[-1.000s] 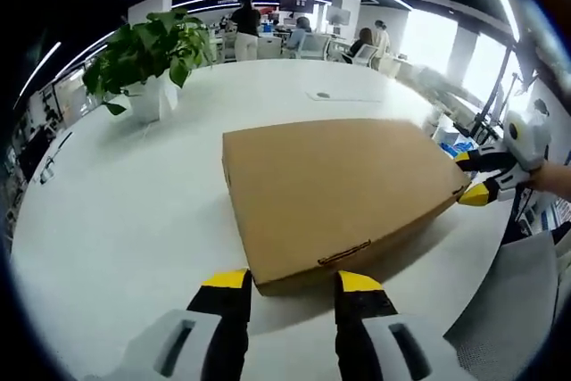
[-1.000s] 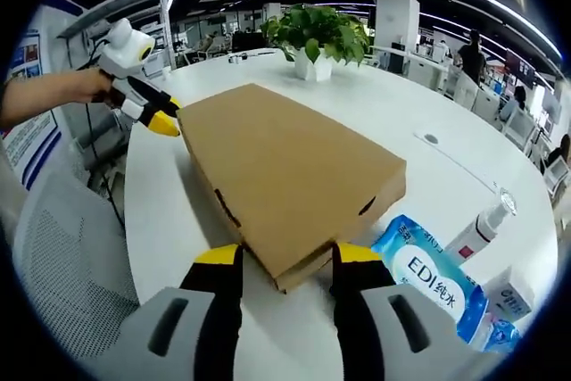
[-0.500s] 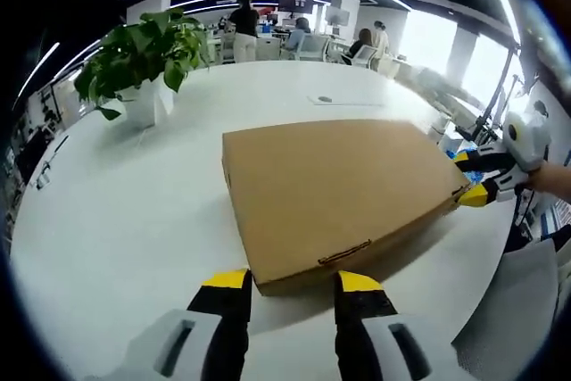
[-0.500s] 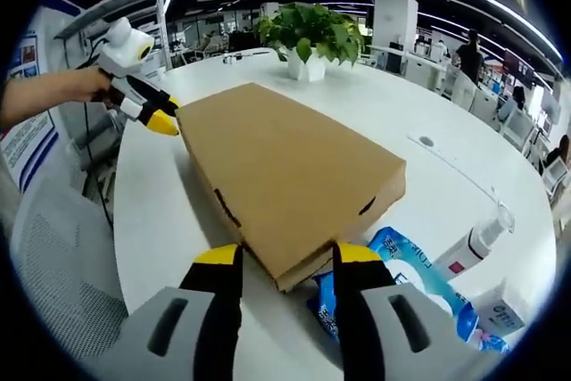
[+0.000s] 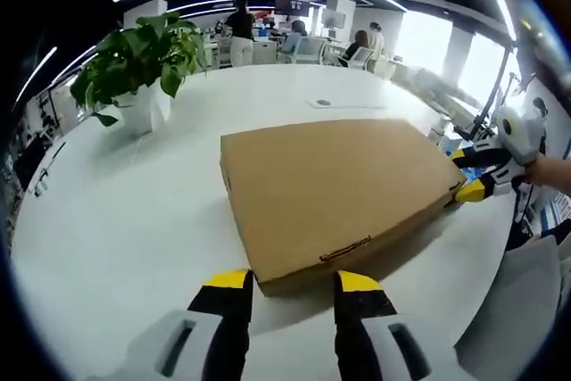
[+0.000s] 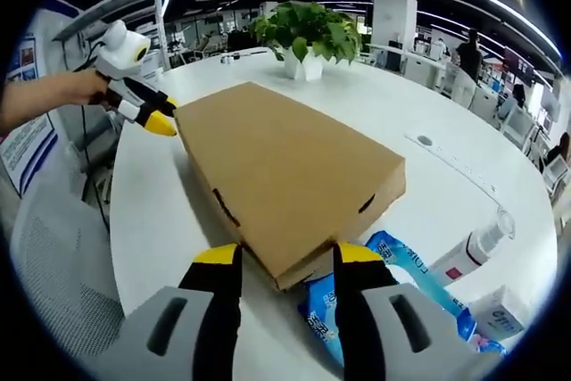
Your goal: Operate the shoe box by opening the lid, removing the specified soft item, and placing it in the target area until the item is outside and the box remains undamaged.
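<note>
A flat brown cardboard shoe box [image 5: 335, 189] lies closed on the white table [image 5: 134, 220]. My left gripper [image 5: 292, 281] is open, and the box's near corner sits between its yellow tips. In the right gripper view, the same box [image 6: 285, 167] reaches between the tips of my open right gripper [image 6: 287, 256] with its opposite corner. Each gripper appears in the other's view at the far corner: the right gripper [image 5: 466, 174] held by a hand, and the left gripper [image 6: 159, 120] held by an arm. The box's contents are hidden.
A potted plant [image 5: 138, 60] stands at the back of the table. By the right gripper lie a blue wet-wipe pack [image 6: 397, 278], a spray bottle [image 6: 475, 243] and a small carton [image 6: 500, 310]. A mesh chair [image 6: 53, 256] stands at the table edge. People sit at desks far behind.
Both grippers stay at the box's corners with jaws apart. In the right gripper view the wet-wipe pack now shows further left, partly under the box corner.
</note>
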`<state>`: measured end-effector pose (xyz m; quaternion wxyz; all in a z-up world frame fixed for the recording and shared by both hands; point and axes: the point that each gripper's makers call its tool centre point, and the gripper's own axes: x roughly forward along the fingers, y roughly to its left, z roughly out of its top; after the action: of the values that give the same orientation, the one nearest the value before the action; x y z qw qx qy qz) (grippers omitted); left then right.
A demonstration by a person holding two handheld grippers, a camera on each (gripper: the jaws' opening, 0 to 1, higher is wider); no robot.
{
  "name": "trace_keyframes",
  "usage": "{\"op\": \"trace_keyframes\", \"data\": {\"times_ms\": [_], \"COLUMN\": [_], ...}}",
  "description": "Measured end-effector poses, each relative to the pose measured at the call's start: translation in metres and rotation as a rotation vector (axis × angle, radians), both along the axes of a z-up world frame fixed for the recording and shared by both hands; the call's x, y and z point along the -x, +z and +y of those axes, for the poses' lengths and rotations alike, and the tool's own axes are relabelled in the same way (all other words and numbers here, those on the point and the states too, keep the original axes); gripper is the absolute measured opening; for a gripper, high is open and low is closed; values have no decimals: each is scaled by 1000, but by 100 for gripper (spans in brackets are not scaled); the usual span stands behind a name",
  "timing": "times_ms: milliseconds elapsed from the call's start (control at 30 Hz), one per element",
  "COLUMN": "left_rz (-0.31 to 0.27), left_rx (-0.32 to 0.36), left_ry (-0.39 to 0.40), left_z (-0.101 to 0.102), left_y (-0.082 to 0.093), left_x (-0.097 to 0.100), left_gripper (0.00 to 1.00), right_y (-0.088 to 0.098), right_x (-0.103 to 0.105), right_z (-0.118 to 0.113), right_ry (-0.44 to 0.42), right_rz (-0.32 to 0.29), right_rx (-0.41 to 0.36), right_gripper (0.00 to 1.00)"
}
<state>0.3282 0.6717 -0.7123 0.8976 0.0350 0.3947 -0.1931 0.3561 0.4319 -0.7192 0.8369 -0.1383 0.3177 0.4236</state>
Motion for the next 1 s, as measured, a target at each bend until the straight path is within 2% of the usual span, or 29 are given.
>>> {"op": "trace_keyframes", "data": {"times_ms": [100,300,433,733,900,1000], "left_rz": [-10,-38,-75,-125,-168,-184], "left_rx": [-3,7,8,15,43,48], "left_ry": [-12,12,19,11,2,-20], "left_z": [0,5,5,-2,-18,-29], "left_y": [1,7,14,23,34,39], "left_x": [3,11,20,42,56,64], "left_gripper": [38,46,49,58,64,68], "right_y": [-1,5,11,27,40,45], "right_x": [1,6,9,27,41,50], "right_z": [-3,-15,-32,-93,-131,-149], "right_ry": [-5,-48,-98,-233,-325,-362], "right_rz": [1,-2,-35,-81,-116,-145], "right_rx": [-4,-33,-64,-94,-100,-97], "right_gripper": [37,42,43,50,56,64]}}
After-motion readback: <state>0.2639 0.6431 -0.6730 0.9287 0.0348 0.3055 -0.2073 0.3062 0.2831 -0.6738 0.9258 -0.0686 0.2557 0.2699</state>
